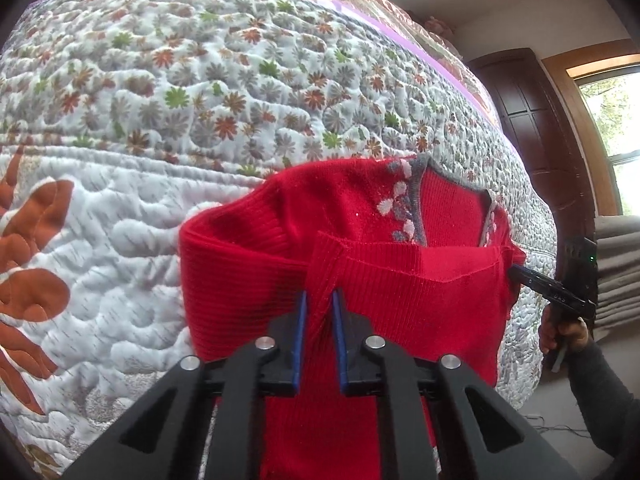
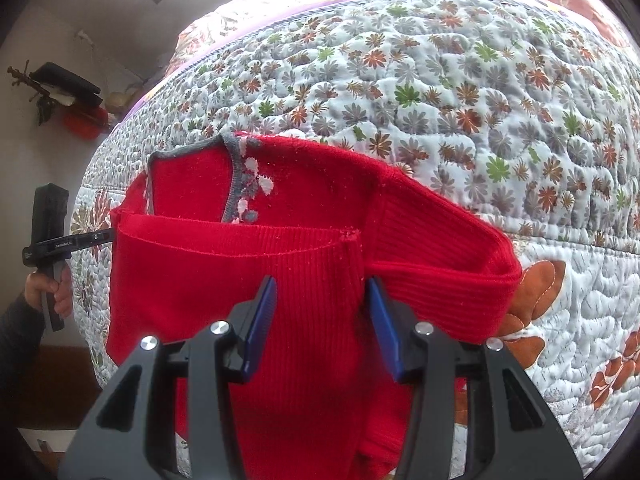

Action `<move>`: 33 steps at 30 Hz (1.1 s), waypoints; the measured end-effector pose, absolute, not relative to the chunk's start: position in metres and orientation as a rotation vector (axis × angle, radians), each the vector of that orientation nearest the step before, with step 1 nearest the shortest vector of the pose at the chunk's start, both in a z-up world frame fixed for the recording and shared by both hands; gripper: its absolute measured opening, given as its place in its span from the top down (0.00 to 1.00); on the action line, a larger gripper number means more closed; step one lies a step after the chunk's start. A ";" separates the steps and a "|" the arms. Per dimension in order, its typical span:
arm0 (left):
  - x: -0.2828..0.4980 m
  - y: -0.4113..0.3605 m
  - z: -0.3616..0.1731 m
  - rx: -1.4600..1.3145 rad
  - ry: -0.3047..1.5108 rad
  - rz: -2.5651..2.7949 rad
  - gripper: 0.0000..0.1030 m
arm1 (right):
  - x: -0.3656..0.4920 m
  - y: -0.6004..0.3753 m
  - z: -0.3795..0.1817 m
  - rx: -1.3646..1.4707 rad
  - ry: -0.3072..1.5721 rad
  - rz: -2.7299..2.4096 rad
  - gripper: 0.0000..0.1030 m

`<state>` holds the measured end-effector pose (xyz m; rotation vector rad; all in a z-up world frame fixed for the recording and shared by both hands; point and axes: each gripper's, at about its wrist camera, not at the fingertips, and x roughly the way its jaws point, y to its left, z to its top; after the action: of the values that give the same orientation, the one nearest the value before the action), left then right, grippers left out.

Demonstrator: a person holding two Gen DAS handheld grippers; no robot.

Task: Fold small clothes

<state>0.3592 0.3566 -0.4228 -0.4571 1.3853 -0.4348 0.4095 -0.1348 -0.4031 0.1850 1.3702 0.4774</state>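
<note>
Lower part of the red sweater (image 1: pixel 400 312) is cut off behind both tool bodies, so the bottom hem isn't visible; fisheye bends the bed (image 1: pixel 132 248) edges, hard to judge where they really run.

Left gripper (image 1: pixel 320 300): fingers clenched on a ridge of the sweater's folded rib edge. Right gripper (image 2: pixel 322 292): blue pads set apart with the knit between them, neither pad clearly pressing, so cannot tell if it holds; in the left view its fingers enter the fabric at the sweater's right end, tips hidden.

Sweater lies near the bed's front edge, grey-trimmed neckline (image 2: pixel 236 176) toward the middle of the bed, lower part doubled up over the chest; one sleeve (image 2: pixel 448 248) lies out sideways on the quilt (image 2: pixel 440 92).

Plenty of bare floral quilt beyond the neckline and past the sleeve; little room on the near side.

Room: dark wooden door (image 1: pixel 532 120) and window (image 1: pixel 616 112) on one side, wall hooks with hanging stuff (image 2: pixel 68 92) on the other; person's hand (image 2: pixel 48 288) grips the left tool handle.
</note>
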 end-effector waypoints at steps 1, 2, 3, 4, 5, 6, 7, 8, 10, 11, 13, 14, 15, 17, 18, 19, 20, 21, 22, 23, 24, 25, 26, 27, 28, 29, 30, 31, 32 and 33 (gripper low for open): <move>0.359 0.357 -0.423 -0.461 1.383 -0.438 0.96 | 0.410 -0.131 -0.404 0.186 1.372 0.481 0.58; 0.358 0.360 -0.422 -0.462 1.381 -0.441 0.96 | 0.410 -0.126 -0.405 0.184 1.375 0.486 0.63; 0.357 0.360 -0.421 -0.464 1.377 -0.444 0.97 | 0.410 -0.125 -0.405 0.174 1.378 0.488 0.73; 0.356 0.361 -0.421 -0.466 1.375 -0.448 0.97 | 0.410 -0.124 -0.405 0.160 1.376 0.486 0.80; 0.355 0.363 -0.420 -0.466 1.372 -0.448 0.97 | 0.409 -0.121 -0.405 0.148 1.372 0.484 0.85; 0.354 0.365 -0.418 -0.462 1.367 -0.443 0.97 | 0.409 -0.119 -0.405 0.142 1.370 0.482 0.93; 0.354 0.366 -0.417 -0.462 1.360 -0.436 0.97 | 0.408 -0.118 -0.404 0.140 1.367 0.476 0.96; 0.355 0.368 -0.416 -0.468 1.352 -0.429 0.97 | 0.408 -0.117 -0.404 0.142 1.362 0.470 0.96; 0.354 0.373 -0.409 -0.487 1.329 -0.420 0.98 | 0.407 -0.121 -0.399 0.158 1.349 0.464 0.97; 0.353 0.375 -0.404 -0.487 1.321 -0.418 0.98 | 0.406 -0.121 -0.395 0.162 1.336 0.460 0.97; 0.351 0.378 -0.396 -0.491 1.313 -0.421 0.98 | 0.403 -0.126 -0.386 0.174 1.312 0.454 0.97; 0.350 0.379 -0.392 -0.489 1.309 -0.420 0.98 | 0.401 -0.128 -0.381 0.185 1.300 0.451 0.97; 0.348 0.382 -0.388 -0.492 1.303 -0.420 0.98 | 0.399 -0.130 -0.376 0.192 1.290 0.447 0.97; 0.346 0.387 -0.380 -0.501 1.289 -0.424 0.98 | 0.395 -0.133 -0.367 0.202 1.271 0.443 0.97; 0.345 0.390 -0.374 -0.506 1.278 -0.428 0.98 | 0.392 -0.134 -0.362 0.206 1.260 0.441 0.97; 0.344 0.392 -0.369 -0.508 1.268 -0.432 0.98 | 0.391 -0.135 -0.356 0.210 1.250 0.439 0.97; 0.343 0.395 -0.364 -0.511 1.259 -0.436 0.98 | 0.389 -0.136 -0.352 0.210 1.228 0.429 0.97; 0.342 0.397 -0.358 -0.514 1.247 -0.441 0.98 | 0.388 -0.137 -0.346 0.213 1.217 0.429 0.97; 0.341 0.398 -0.352 -0.515 1.235 -0.446 0.98 | 0.386 -0.138 -0.341 0.216 1.208 0.428 0.97; 0.340 0.400 -0.347 -0.516 1.225 -0.453 0.98 | 0.385 -0.138 -0.336 0.217 1.198 0.427 0.97; 0.340 0.402 -0.340 -0.518 1.212 -0.460 0.98 | 0.385 -0.139 -0.331 0.218 1.188 0.426 0.97; 0.340 0.401 -0.334 -0.520 1.203 -0.463 0.98 | 0.385 -0.140 -0.327 0.225 1.186 0.426 0.97; 0.340 0.403 -0.328 -0.521 1.189 -0.466 0.98 | 0.387 -0.140 -0.322 0.228 1.176 0.424 0.97; 0.342 0.401 -0.323 -0.522 1.180 -0.469 0.98 | 0.389 -0.142 -0.319 0.230 1.167 0.420 0.97; 0.343 0.401 -0.319 -0.524 1.172 -0.472 0.98 | 0.391 -0.144 -0.316 0.235 1.159 0.418 0.97; 0.345 0.399 -0.316 -0.522 1.165 -0.474 0.98 | 0.394 -0.145 -0.313 0.241 1.150 0.414 0.97; 0.348 0.400 -0.313 -0.520 1.159 -0.475 0.98 | 0.397 -0.146 -0.310 0.245 1.143 0.410 0.97; 0.351 0.399 -0.312 -0.518 1.156 -0.476 0.98 | 0.400 -0.148 -0.308 0.247 1.138 0.406 0.97; 0.355 0.399 -0.313 -0.519 1.153 -0.475 0.98 | 0.404 -0.148 -0.308 0.247 1.134 0.401 0.97; 0.360 0.400 -0.313 -0.520 1.150 -0.473 0.98 | 0.408 -0.148 -0.307 0.246 1.131 0.395 0.97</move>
<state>0.3598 0.3996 -0.3128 -0.5201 1.1499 -0.4732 0.4077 -0.1483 -0.3066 0.2457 1.1306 0.3946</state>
